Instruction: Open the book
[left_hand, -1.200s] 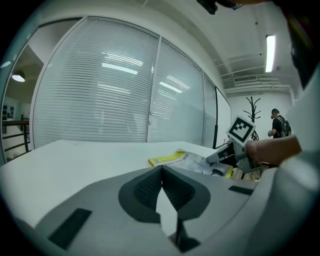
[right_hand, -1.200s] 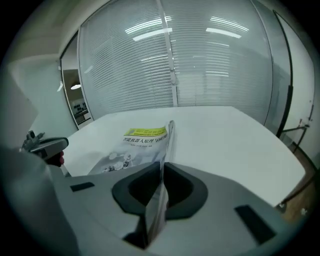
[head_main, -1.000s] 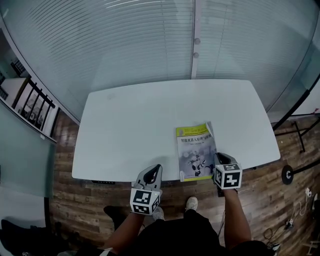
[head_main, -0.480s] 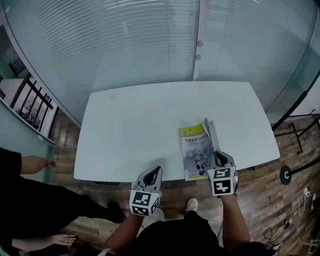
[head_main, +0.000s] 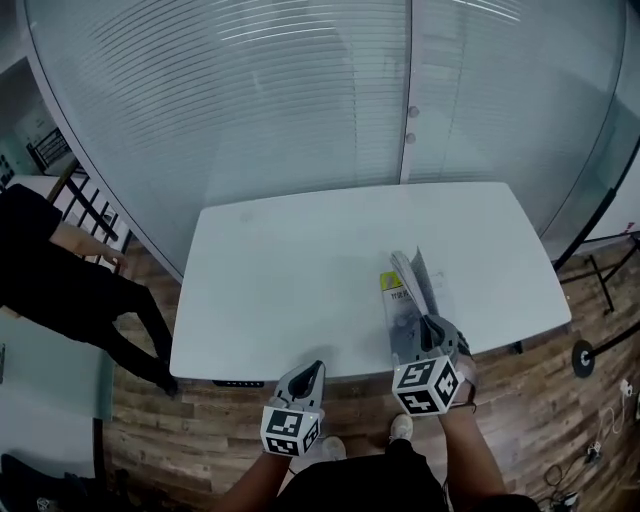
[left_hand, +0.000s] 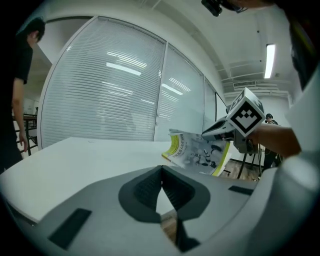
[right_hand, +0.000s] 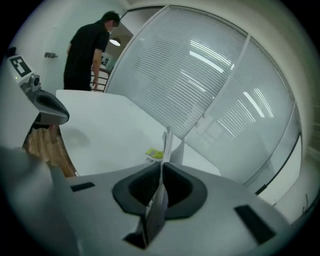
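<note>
My right claw (head_main: 428, 325) pinches the book cover (head_main: 408, 282), which stands nearly upright. I should swing it leftward gently, without tearing. My left claw (head_main: 313, 368) hangs closed and empty.

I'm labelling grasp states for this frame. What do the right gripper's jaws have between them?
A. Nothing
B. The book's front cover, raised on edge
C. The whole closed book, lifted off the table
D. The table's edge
B: in the right gripper view the right gripper has its jaws pressed on the thin front cover, which stands up on edge, while the rest of the book lies on the table.
</note>
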